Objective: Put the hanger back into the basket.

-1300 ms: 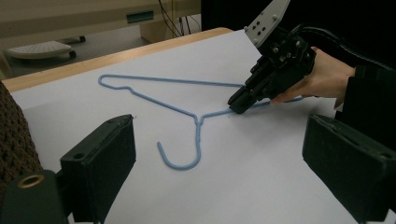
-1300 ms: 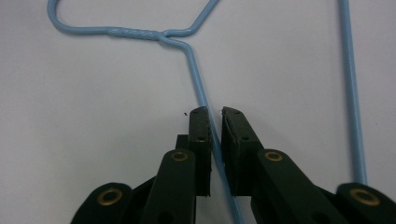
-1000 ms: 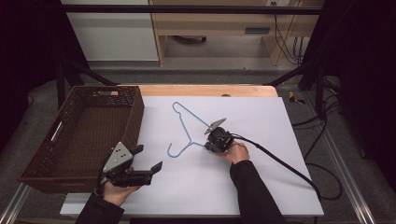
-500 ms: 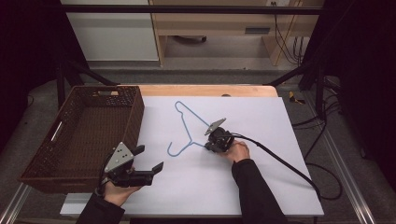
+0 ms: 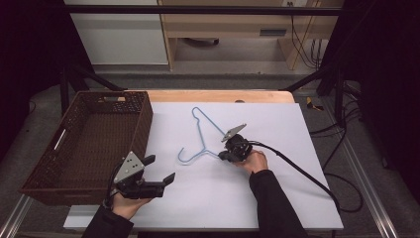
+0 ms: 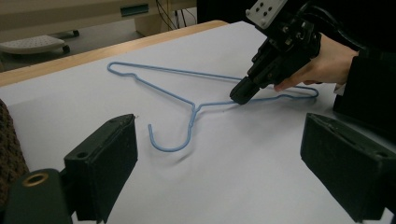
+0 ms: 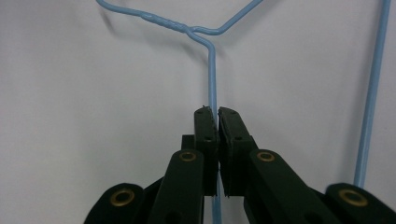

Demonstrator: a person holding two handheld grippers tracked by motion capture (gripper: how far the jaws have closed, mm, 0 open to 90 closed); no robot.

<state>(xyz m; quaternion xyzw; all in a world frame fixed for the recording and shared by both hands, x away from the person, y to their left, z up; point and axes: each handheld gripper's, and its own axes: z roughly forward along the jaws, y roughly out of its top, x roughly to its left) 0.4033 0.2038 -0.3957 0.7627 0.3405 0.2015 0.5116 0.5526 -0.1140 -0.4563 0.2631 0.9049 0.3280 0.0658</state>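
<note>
My right gripper [image 5: 229, 154] sits at the centre of the high view, its jaws pinched tight on the wire of the blue wire hanger [image 5: 200, 134], which lies flat on the white table [image 5: 297, 198] with its hook pointing to the lower left. My left gripper [image 5: 161, 182] hovers at the lower left beside the brown wicker basket [image 5: 79, 144], jaws spread wide, holding nothing.

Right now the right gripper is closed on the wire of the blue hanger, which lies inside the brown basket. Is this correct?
Not quite. The right gripper is closed on the wire of the blue hanger, but the hanger lies on the white table, beside the brown basket, not inside it. The high view shows this.
</note>
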